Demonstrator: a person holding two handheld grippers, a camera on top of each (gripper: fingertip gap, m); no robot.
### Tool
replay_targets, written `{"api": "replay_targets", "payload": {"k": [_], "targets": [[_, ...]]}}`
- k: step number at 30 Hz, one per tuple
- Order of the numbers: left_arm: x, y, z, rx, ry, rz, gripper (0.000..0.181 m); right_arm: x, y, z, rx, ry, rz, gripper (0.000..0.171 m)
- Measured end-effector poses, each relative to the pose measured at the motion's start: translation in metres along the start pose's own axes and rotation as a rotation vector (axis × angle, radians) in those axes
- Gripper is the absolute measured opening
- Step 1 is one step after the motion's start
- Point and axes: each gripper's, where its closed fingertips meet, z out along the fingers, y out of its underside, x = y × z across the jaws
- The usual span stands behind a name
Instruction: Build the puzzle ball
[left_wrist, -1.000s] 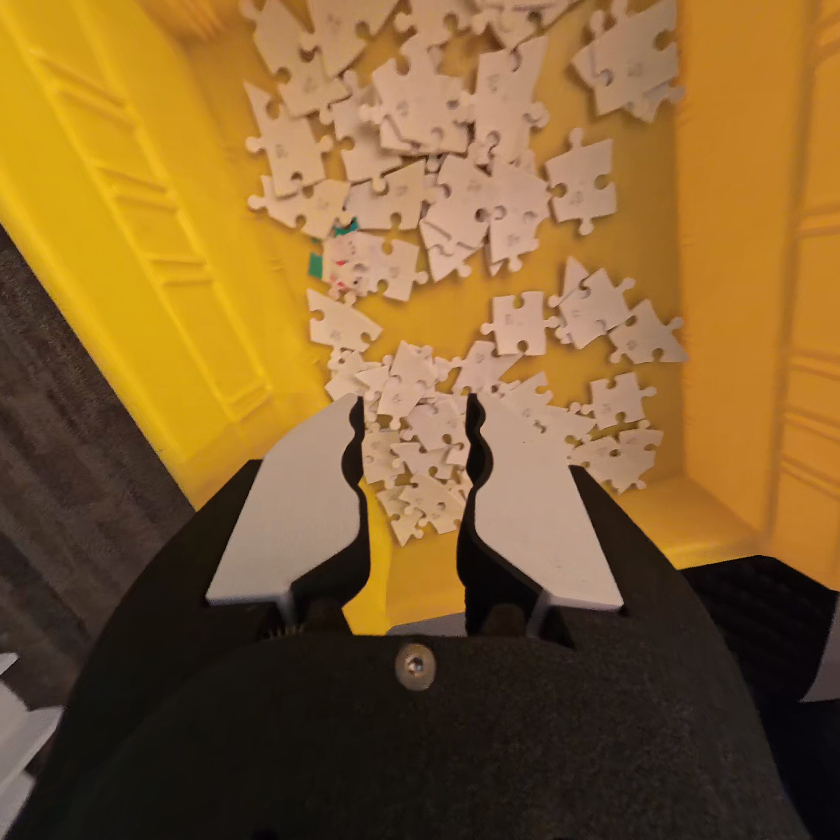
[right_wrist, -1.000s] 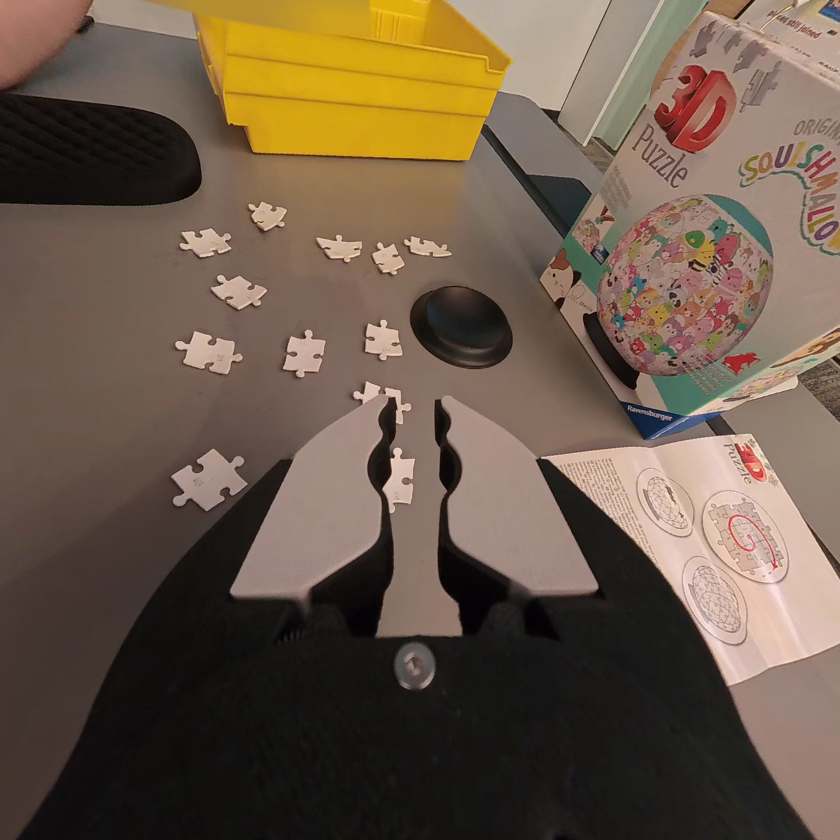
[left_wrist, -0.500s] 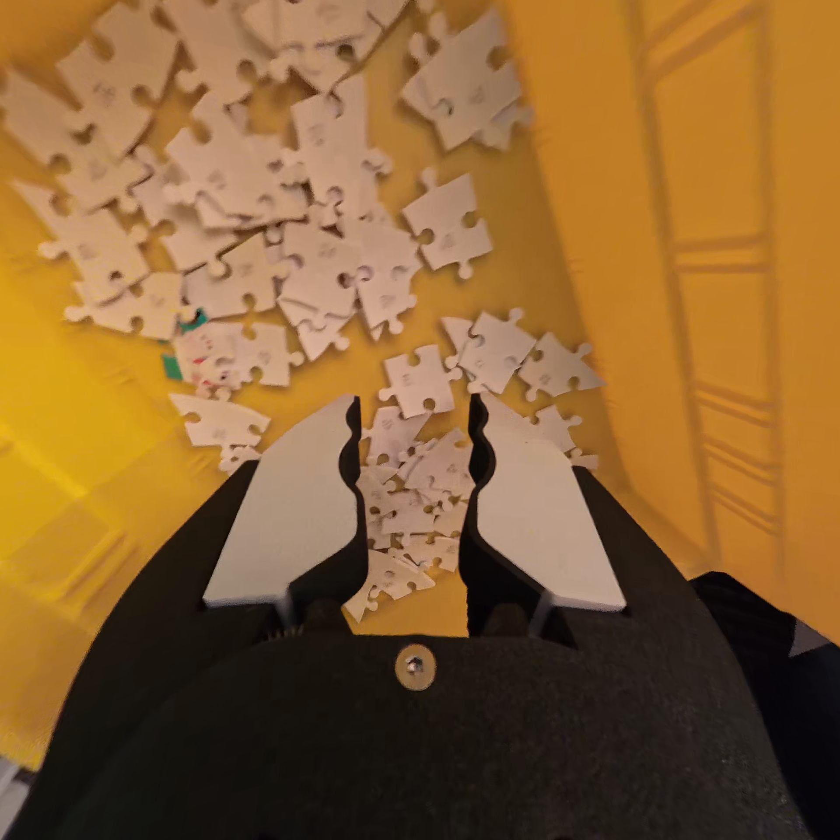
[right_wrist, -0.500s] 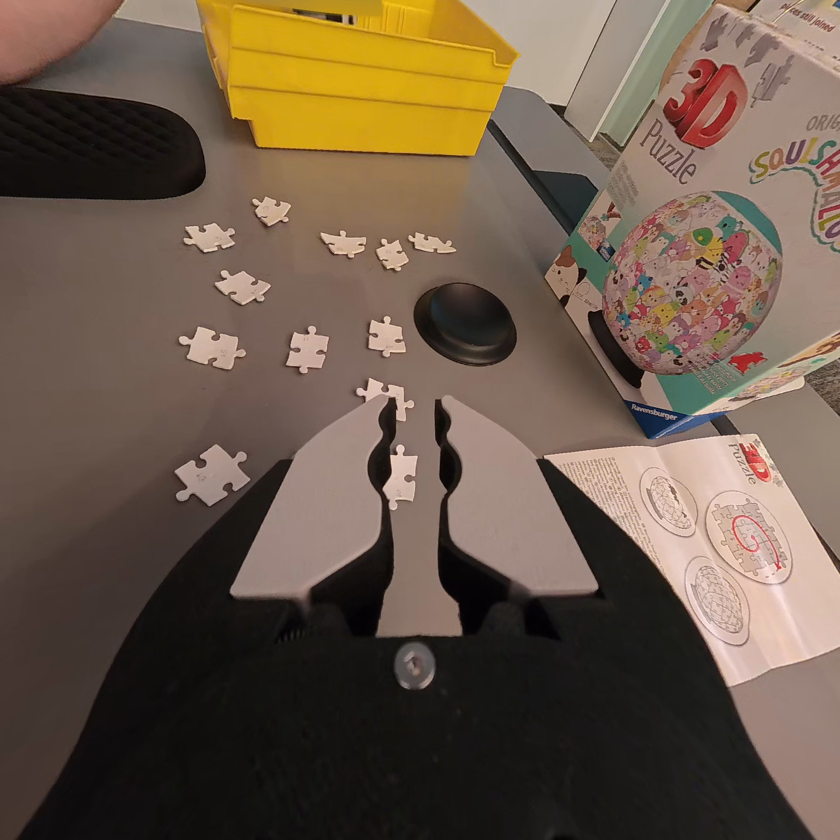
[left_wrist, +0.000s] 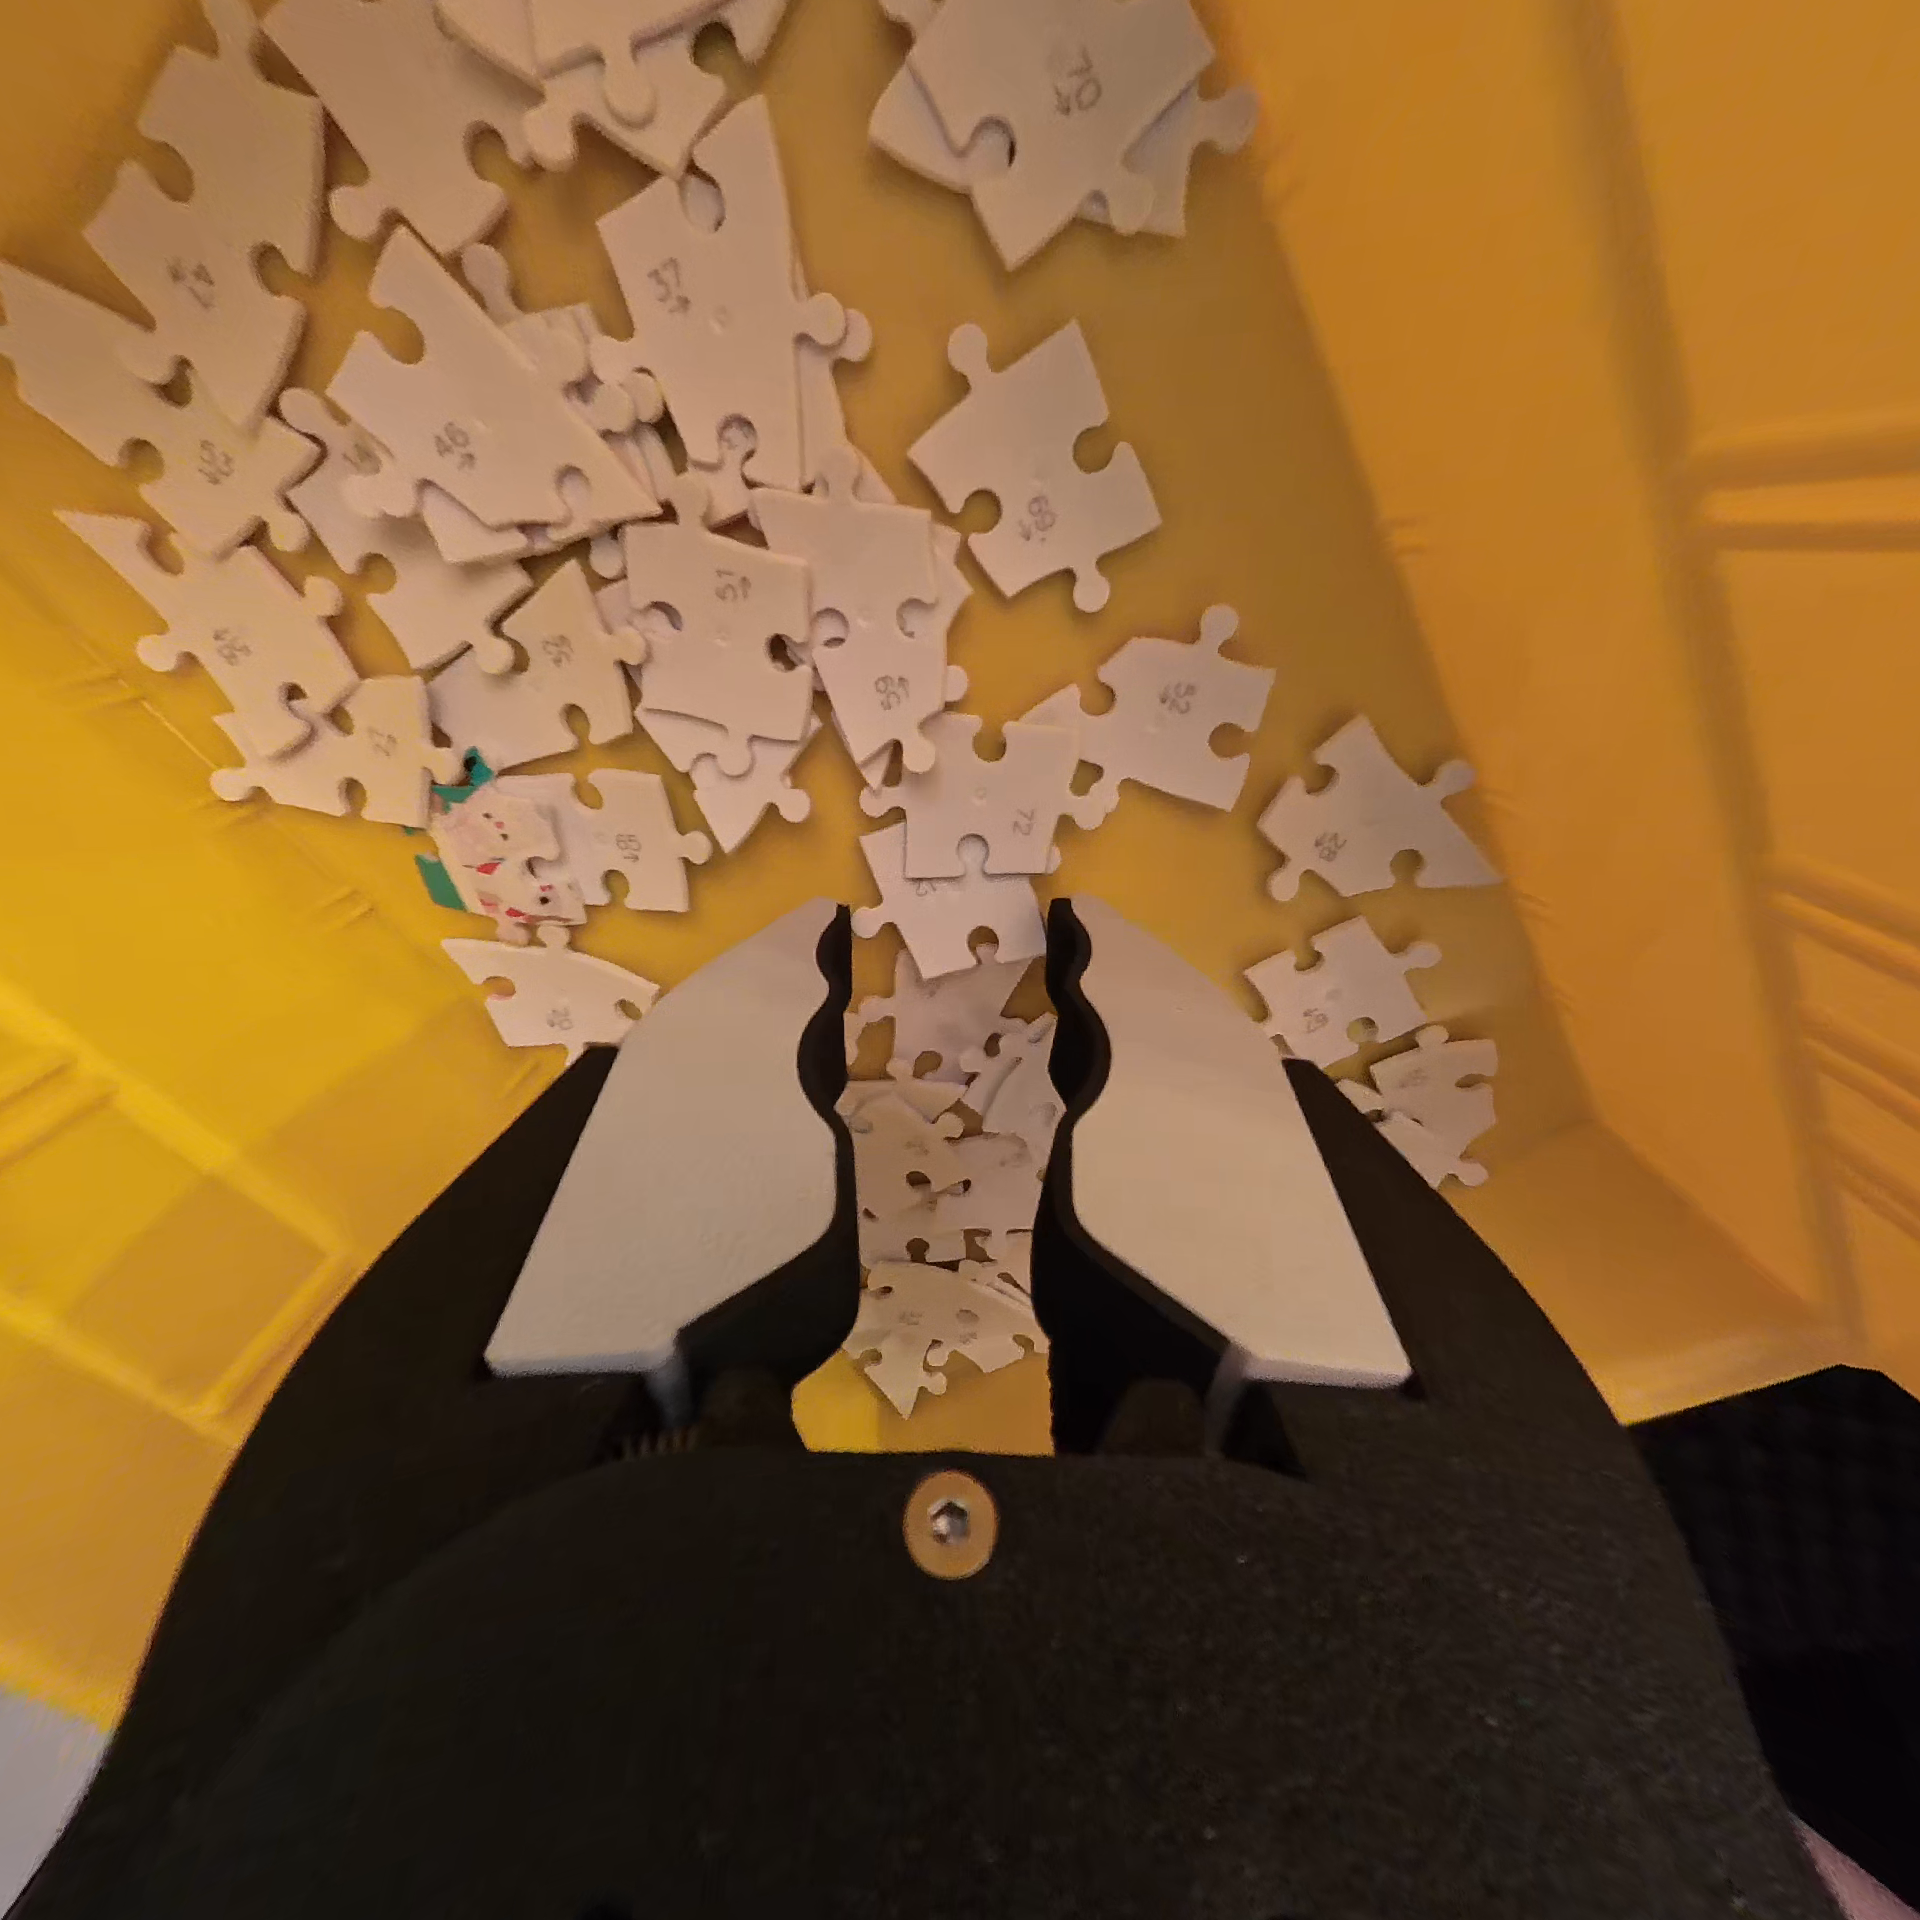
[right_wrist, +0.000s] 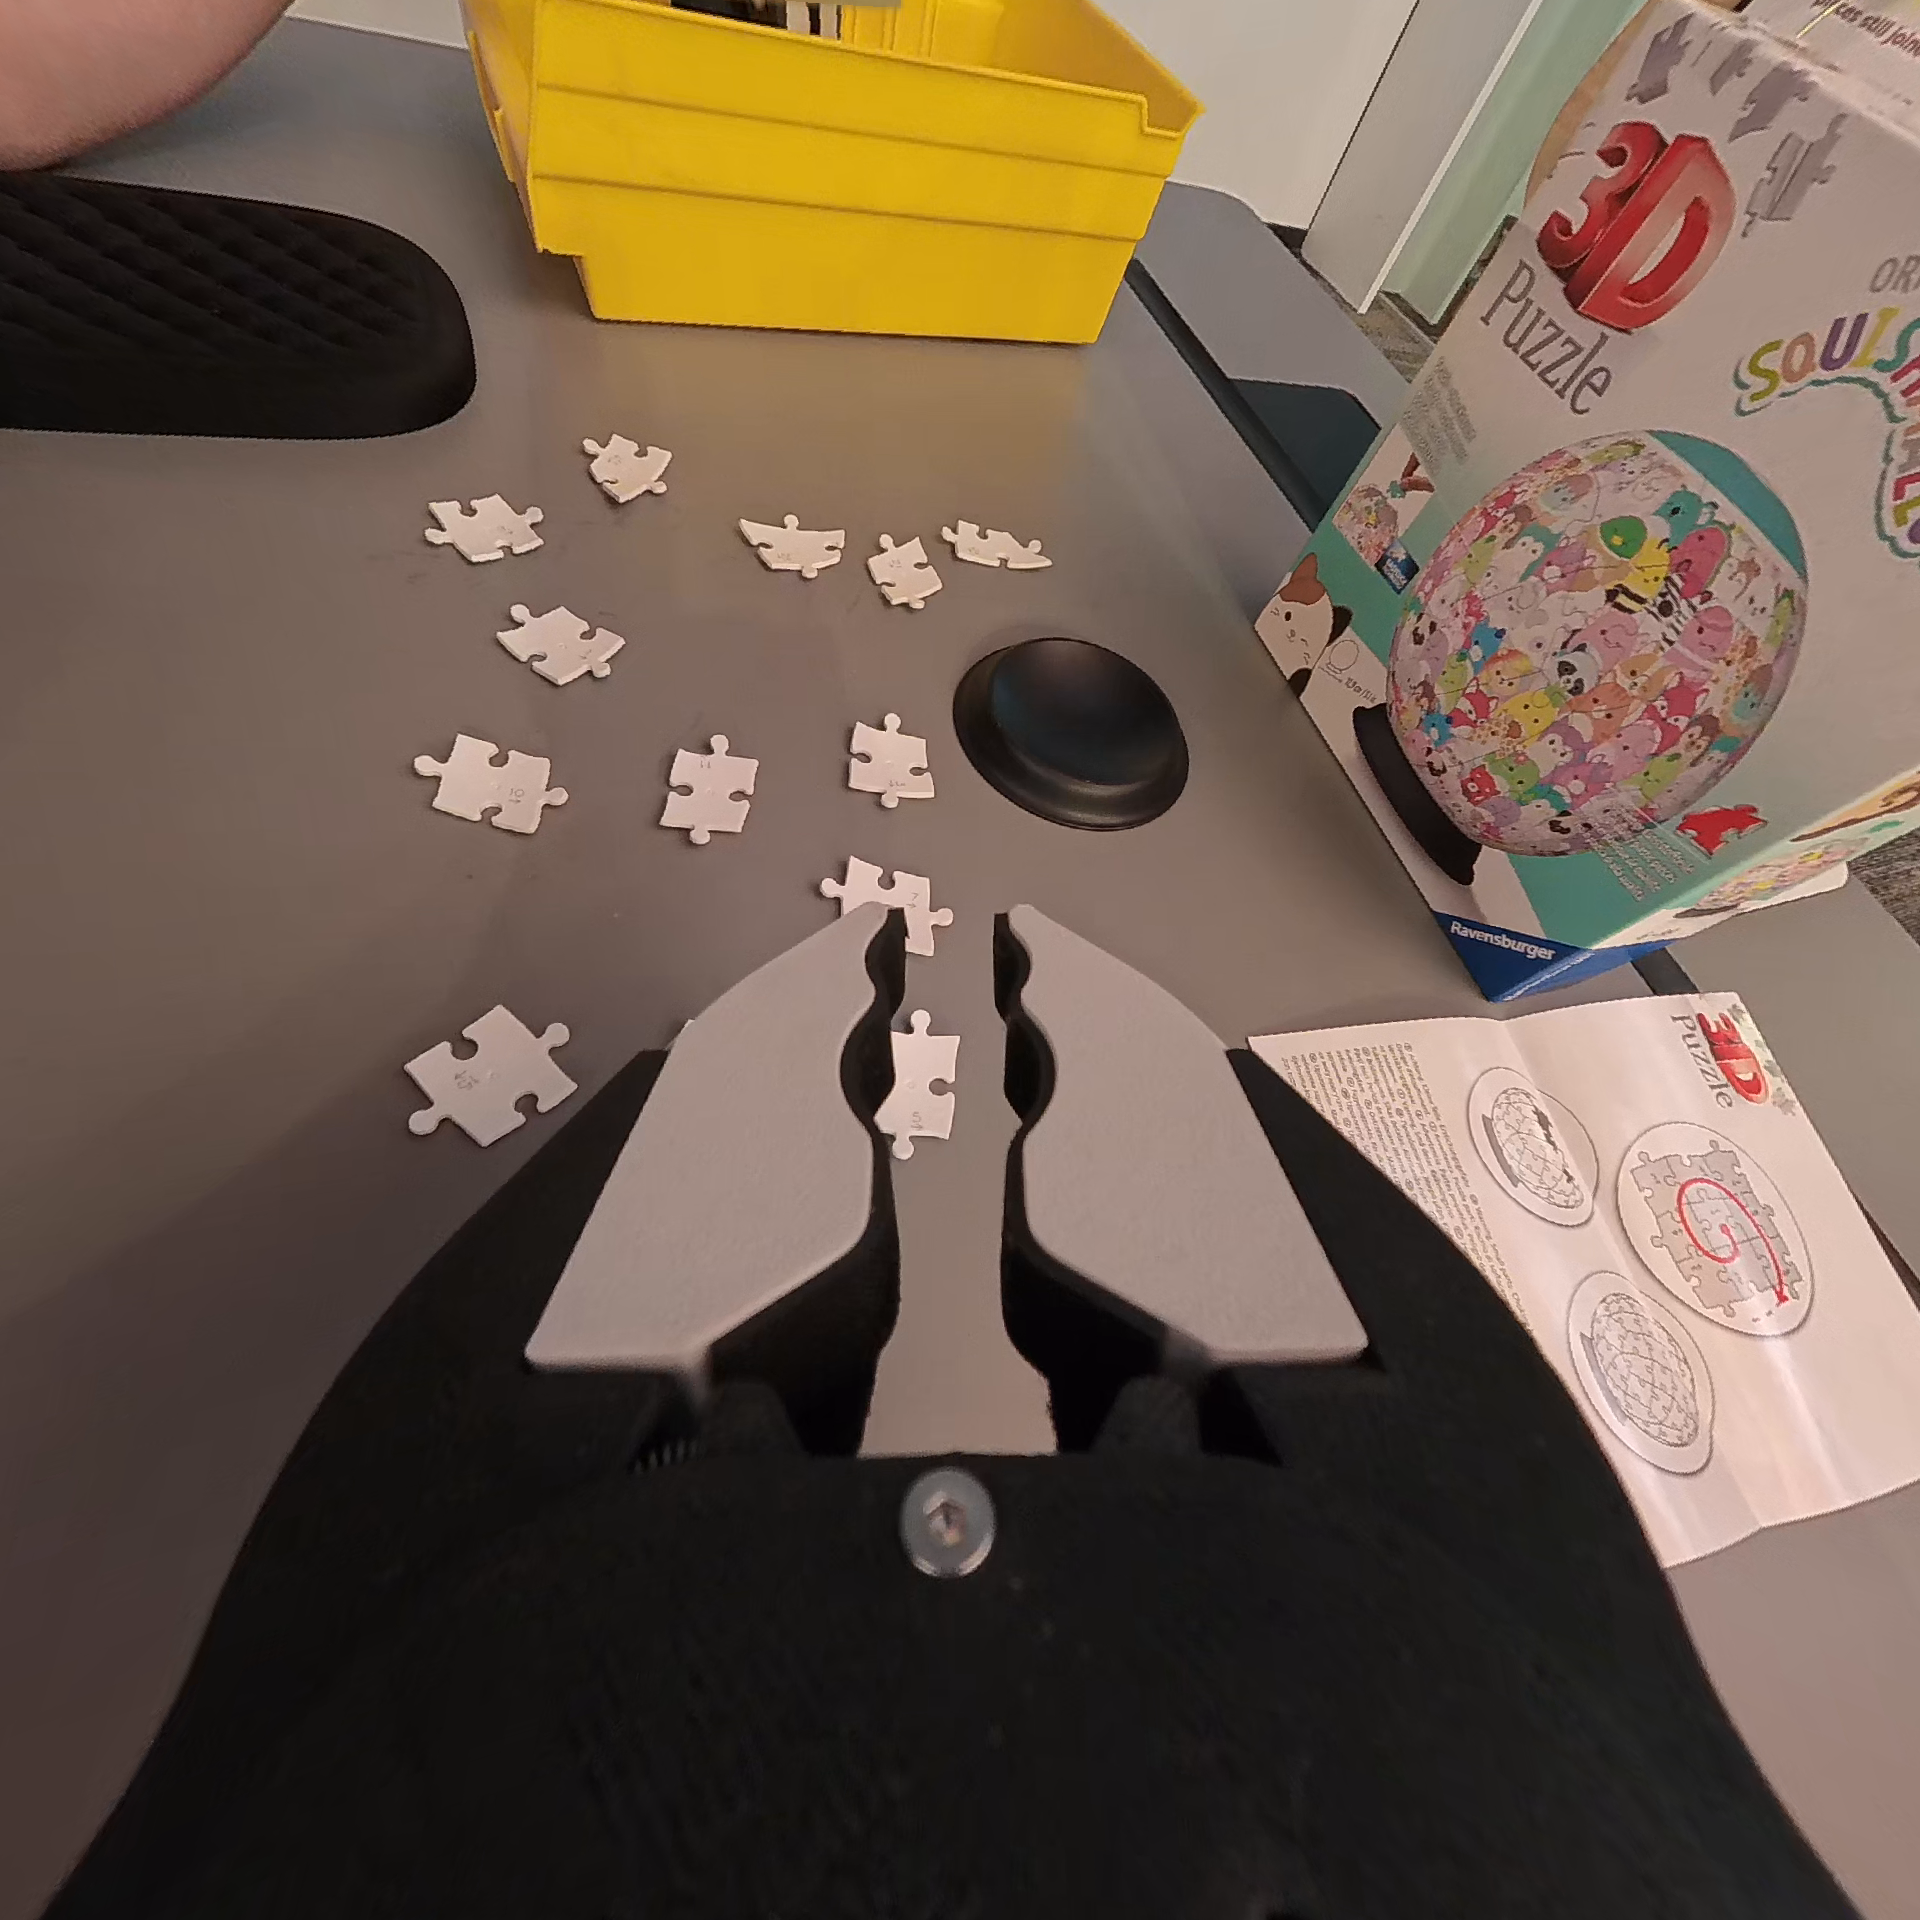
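Puzzle pieces (left_wrist: 717, 623) heaped in yellow bin (left_wrist: 1455, 520), ball unbuilt | left gripper (left_wrist: 948, 920) has dipped closer over heap, jaws parted, empty: pick imminent | right gripper (right_wrist: 945, 920) above worktop (right_wrist: 260, 935) pieces, jaws slightly parted, empty

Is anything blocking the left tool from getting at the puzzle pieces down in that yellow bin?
Nothing visible does. The left tool hangs open inside the yellow bin, right above the loose puzzle pieces. Only air lies between them, though many pieces overlap one another.
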Motion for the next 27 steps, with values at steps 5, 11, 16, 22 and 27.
{"api": "replay_targets", "payload": {"k": [5,11,16,22,27], "targets": [[-0.011,0.005,-0.033,0.074,-0.068,-0.025,0.036,0.001,0.001,0.000,-0.003,0.004,0.001,0.017],[0.064,-0.025,-0.120,0.412,-0.042,0.206,0.036,0.002,-0.002,-0.002,0.004,0.014,-0.006,0.017],[0.185,-0.030,-0.115,0.400,0.118,0.619,0.036,-0.002,-0.010,-0.006,0.034,0.008,-0.017,0.017],[0.246,-0.038,-0.064,0.259,0.078,0.712,0.035,-0.006,-0.018,-0.011,0.074,0.001,-0.024,0.017],[0.273,-0.053,-0.025,0.245,-0.003,0.688,0.035,-0.002,-0.020,-0.017,0.101,0.001,-0.010,0.017]]}}
